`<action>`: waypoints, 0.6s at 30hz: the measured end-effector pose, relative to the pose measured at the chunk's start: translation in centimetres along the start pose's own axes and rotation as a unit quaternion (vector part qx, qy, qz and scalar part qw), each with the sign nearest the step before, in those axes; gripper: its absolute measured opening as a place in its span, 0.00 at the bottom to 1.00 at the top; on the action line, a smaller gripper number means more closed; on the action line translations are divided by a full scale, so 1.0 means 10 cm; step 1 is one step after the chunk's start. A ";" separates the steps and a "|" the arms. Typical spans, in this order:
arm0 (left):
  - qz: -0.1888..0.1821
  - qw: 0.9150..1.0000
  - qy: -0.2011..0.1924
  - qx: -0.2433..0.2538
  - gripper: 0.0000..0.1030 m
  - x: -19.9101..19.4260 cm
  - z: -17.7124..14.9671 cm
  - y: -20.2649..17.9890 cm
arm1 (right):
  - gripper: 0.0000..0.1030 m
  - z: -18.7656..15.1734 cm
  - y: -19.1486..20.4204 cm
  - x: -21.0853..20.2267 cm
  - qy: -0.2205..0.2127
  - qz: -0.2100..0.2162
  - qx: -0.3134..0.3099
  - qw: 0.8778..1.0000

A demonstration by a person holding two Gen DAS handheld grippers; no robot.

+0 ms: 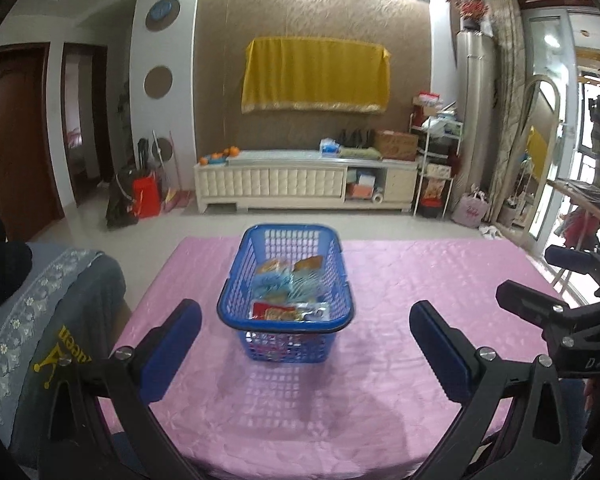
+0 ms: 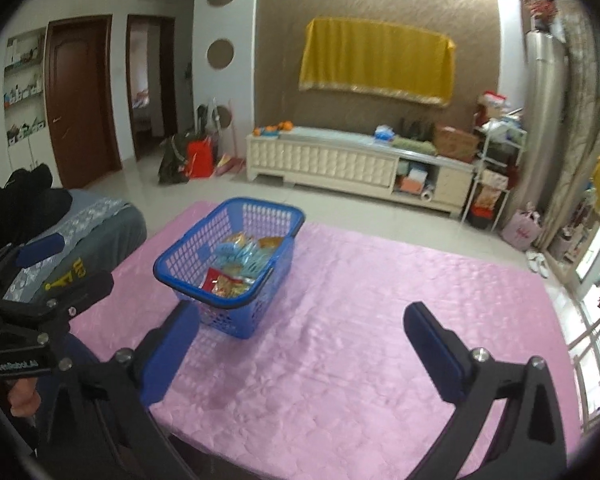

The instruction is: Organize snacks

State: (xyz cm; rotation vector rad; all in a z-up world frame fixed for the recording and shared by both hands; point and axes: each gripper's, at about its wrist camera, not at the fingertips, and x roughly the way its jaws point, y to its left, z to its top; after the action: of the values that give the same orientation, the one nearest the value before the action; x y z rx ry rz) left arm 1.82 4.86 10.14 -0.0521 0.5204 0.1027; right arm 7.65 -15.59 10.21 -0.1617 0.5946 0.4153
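A blue plastic basket stands on the pink tablecloth; it also shows in the right wrist view. Several snack packets lie inside it, light blue, orange and red ones. My left gripper is open and empty, its blue-padded fingers just short of the basket's near end. My right gripper is open and empty, right of the basket over bare cloth. Each gripper shows at the edge of the other's view: the right one and the left one.
A grey cushioned chair with a black garment stands at the table's left edge. Beyond the table's far edge lie tiled floor, a white cabinet, a shelf rack and glass doors at right.
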 end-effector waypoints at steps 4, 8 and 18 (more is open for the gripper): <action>-0.020 1.000 -0.007 0.001 1.00 -0.19 -0.05 -0.14 | 1.00 -0.09 -0.03 -0.26 -0.019 -0.014 0.000 1.000; -0.029 0.999 -0.012 0.010 1.00 -0.32 -0.09 -0.26 | 1.00 -0.17 -0.05 -0.42 -0.027 -0.011 0.012 0.999; -0.038 0.999 -0.020 0.020 1.00 -0.49 -0.15 -0.36 | 1.00 -0.32 -0.07 -0.64 -0.030 -0.003 0.037 0.999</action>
State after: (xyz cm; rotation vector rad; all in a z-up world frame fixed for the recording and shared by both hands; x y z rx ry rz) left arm -2.73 0.73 11.34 -0.0312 0.4800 0.0198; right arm 1.49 -19.19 11.25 -0.0807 0.5498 0.3900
